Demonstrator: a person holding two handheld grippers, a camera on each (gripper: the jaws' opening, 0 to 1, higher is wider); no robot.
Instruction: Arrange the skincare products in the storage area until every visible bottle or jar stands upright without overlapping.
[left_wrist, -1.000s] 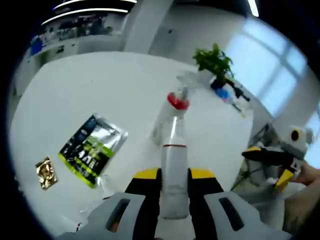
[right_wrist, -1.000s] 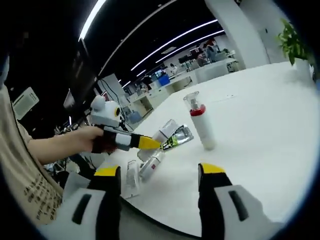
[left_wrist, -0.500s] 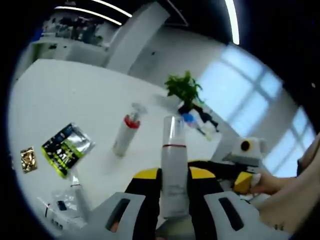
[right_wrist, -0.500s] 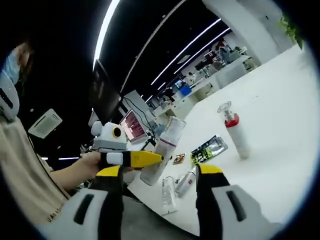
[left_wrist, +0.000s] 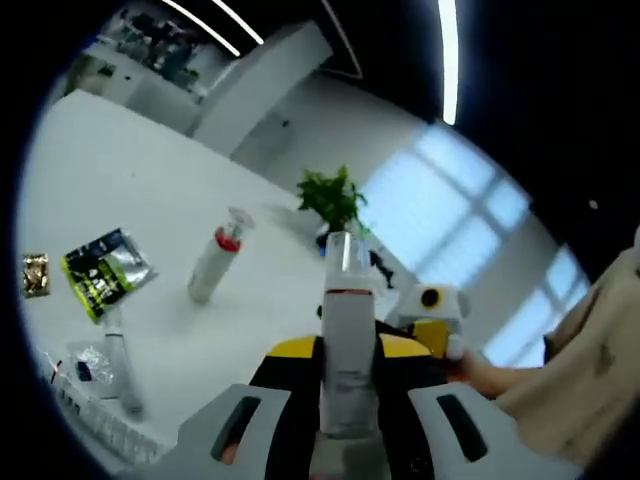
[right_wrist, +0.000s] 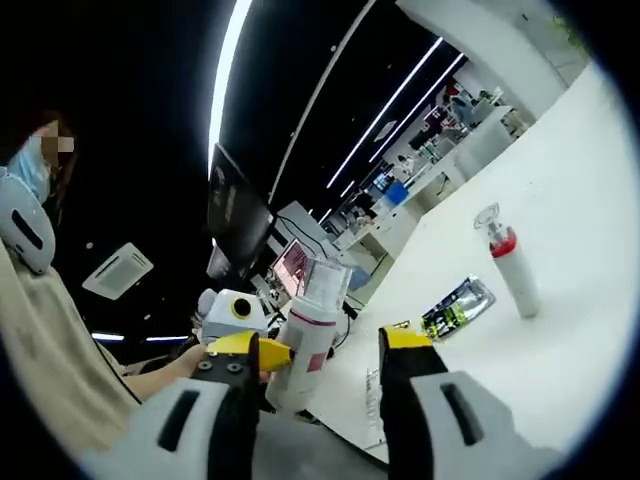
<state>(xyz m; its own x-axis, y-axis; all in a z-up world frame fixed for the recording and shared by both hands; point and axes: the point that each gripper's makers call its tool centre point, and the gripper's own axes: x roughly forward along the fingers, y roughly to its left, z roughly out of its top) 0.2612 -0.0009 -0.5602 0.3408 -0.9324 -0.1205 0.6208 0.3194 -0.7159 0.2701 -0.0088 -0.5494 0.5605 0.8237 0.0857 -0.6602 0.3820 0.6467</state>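
White table spreads out under an open office with long ceiling lights and a big bright window at the far side. In the left gripper view, the left gripper has its jaws clamped on a white bottle with a clear cap and a thin red band, held off the table. A second bottle with a red collar stands upright on the table, well apart from the held one. Near it lies a green and black sachet, and just beside that a small gold packet. Closer to the table edge lie a clear tube and some small packets in wrapping. A potted plant sits at the far end of the table. The other gripper, held in a person's hand, comes in from the right.

In the right gripper view, the right gripper has its jaws apart with nothing between them. It shows what the other view cannot: the left gripper from the side, with the held bottle tilted in its yellow-tipped jaws. The red-collared bottle and the sachet sit on the table behind, and a row of desks and screens shows in the dark background.
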